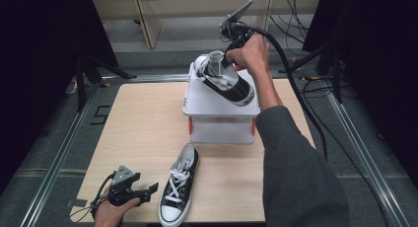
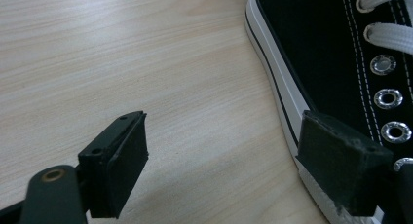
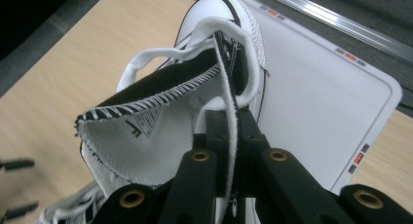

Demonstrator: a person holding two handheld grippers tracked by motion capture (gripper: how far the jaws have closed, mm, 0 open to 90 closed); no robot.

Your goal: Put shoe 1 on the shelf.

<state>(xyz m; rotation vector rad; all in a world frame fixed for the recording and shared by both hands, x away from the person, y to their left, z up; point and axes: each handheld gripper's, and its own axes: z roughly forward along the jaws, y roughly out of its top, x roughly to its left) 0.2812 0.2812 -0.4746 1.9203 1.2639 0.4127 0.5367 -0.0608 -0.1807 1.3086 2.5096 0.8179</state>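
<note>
High view showed me my right gripper (image 1: 227,53) up at the far side of the table (image 1: 143,123). It held a black and white shoe (image 1: 224,79) over the white box (image 1: 212,106). The toe of that shoe pointed away from me, and the shoe was tipped. I could not tell if its sole was touching the box lid.

Right gripper view made the hold clear. My two black jaws were pressed together on the side wall of the shoe (image 3: 160,136), right by the opening. One jaw was inside the shoe and one was outside. White laces (image 3: 195,48) looped over the top, and the box (image 3: 316,92) lay under and past the shoe.

My left gripper (image 1: 140,191) sat low at the near left corner of the table. Its jaws were spread wide with nothing between them. A second shoe (image 1: 180,187) lay flat on the table just beside it, toe toward me. In the left gripper view, the second shoe's white sole edge (image 2: 280,87) ran right next to one jaw.
</note>
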